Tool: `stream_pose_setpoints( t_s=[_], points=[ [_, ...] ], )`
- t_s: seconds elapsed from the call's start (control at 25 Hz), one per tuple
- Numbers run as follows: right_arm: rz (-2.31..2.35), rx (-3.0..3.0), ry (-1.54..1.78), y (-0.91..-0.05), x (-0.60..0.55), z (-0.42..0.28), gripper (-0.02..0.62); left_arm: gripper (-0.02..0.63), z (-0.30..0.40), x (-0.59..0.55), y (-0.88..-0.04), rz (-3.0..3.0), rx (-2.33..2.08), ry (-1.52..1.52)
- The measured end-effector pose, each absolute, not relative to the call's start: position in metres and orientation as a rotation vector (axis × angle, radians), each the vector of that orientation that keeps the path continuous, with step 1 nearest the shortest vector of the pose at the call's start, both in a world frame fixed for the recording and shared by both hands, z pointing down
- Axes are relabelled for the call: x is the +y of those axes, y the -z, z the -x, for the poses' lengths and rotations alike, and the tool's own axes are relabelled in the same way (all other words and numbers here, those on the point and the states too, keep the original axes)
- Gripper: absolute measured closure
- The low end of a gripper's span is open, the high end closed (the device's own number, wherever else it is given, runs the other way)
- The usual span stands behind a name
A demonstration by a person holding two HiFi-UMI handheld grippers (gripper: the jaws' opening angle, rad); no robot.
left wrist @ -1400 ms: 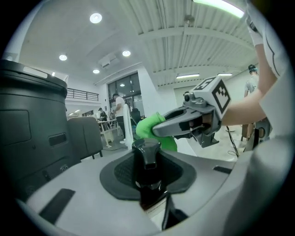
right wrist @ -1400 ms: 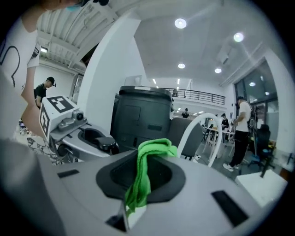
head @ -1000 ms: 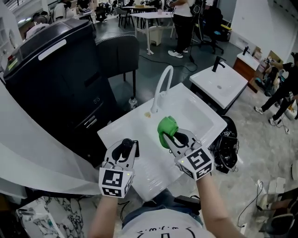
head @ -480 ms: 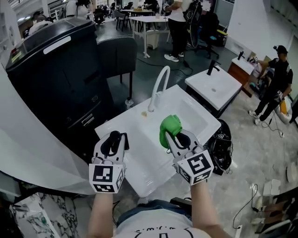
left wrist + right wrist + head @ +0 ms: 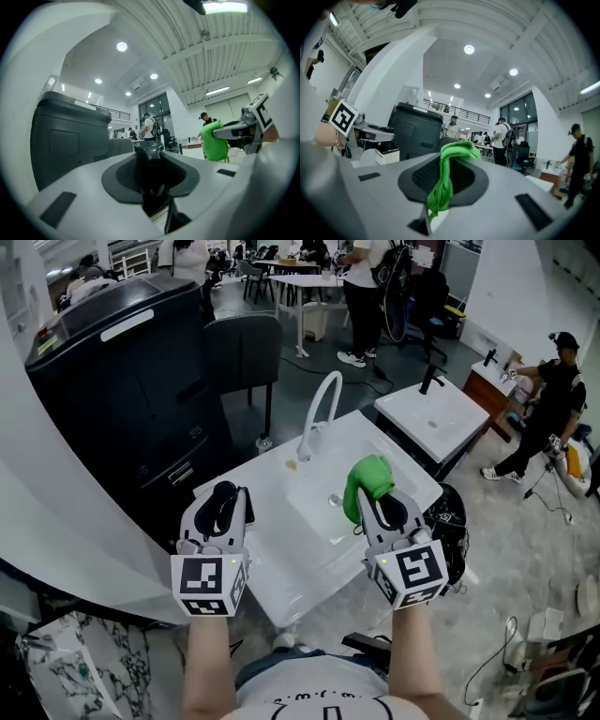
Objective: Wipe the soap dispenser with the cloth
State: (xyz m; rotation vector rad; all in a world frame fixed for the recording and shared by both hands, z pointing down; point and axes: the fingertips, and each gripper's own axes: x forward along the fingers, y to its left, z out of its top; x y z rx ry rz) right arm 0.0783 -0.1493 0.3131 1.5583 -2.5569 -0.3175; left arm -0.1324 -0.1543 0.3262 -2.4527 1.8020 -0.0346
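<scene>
Left gripper (image 5: 228,491): jaws closed on the black dispenser (image 5: 223,510), which stands upright between them, pump head above the pads. Right gripper (image 5: 380,501): jaws clamped on the green cloth (image 5: 367,476), which bunches past the tips and hangs down between them. Both grippers are held level over the white sink (image 5: 281,559), near its faucet (image 5: 322,409). Cloth and dispenser are apart, not touching.
</scene>
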Motion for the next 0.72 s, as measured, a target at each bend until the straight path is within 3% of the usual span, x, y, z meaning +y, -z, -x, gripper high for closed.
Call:
stream_pose_setpoints(
  t_s=[0.72],
  points=[
    [-1.646, -2.579, 0.272, -0.309, -0.141, -0.103, 0.549, 0.500, 0.130, -0.149, -0.312, 2.425, 1.823, -0.011]
  ],
)
